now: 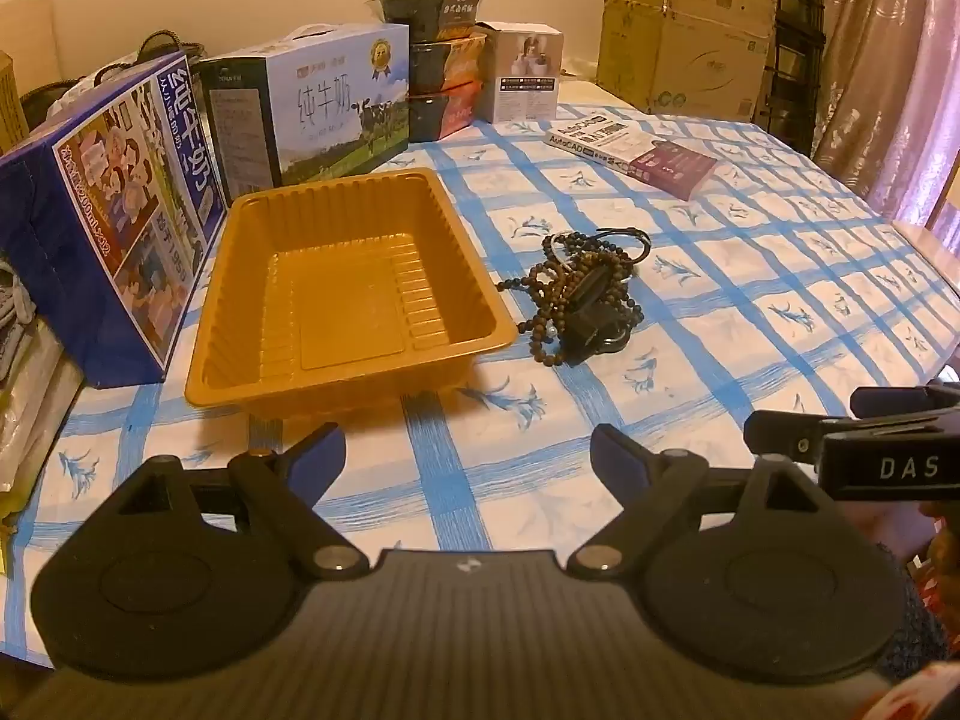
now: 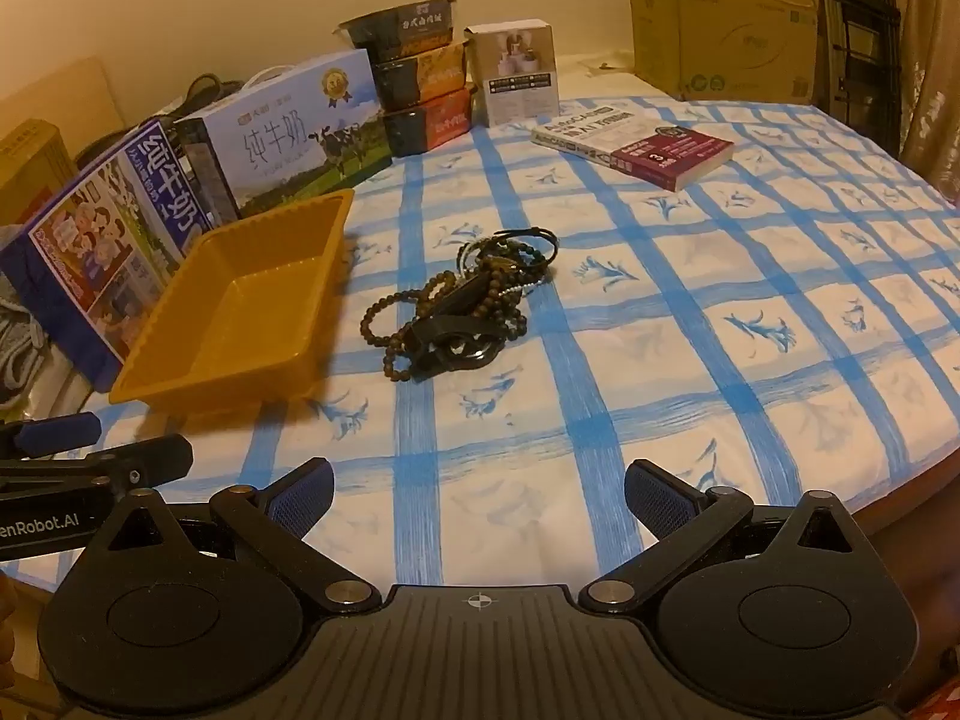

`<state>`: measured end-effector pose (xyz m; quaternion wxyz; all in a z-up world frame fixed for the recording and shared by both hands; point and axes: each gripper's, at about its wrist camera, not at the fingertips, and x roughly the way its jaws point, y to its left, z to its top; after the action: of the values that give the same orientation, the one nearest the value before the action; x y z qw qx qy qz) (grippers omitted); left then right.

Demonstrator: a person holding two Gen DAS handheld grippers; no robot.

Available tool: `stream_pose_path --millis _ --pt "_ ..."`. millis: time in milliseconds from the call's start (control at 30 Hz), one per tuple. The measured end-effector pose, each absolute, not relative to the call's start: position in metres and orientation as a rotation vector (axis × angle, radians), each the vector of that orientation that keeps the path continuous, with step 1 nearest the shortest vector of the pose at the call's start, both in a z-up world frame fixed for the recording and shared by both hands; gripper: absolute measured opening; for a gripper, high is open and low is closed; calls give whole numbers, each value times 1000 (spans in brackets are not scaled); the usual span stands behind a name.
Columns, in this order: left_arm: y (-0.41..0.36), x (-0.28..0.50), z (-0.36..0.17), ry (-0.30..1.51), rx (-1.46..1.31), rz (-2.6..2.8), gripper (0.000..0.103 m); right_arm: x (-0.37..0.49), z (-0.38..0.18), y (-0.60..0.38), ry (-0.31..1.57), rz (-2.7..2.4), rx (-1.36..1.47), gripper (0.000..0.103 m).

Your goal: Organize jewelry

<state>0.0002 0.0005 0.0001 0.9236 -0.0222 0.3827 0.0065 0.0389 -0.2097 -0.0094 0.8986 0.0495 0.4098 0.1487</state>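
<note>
Jewelry lies in one tangled heap near the middle of the tabletop: strands of dark wooden beads, a thin light chain, black cords and a black clip-like piece, all knotted over one another, just beside the right-hand long wall of the golden plastic tray and not touching it as far as I can tell. That tray sits toward the left edge, against two milk cartons, and it holds nothing at all; its ribbed floor is bare. Both claws hang over the near edge, tilted down at the table. The left gripper stands spread to its widest with nothing between its blue pads, and the right gripper is likewise wide open and empty, well short of the heap. The step in hand looks like the first reach. To do it well, I would bring the right claw down on a single outlying loop of beads at the heap's near-left side instead of the centre, close on one strand only, and lift slowly so the rest can slide free. The left claw could pin the remaining pile or steady the light tray, which may skid when beads drop in.
</note>
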Motion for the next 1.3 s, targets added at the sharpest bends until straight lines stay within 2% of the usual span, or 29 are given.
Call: stream_pose_path --millis 1300 --pt "1 0 1 784 -41 17 88 40 -11 -210 849 307 97 103"
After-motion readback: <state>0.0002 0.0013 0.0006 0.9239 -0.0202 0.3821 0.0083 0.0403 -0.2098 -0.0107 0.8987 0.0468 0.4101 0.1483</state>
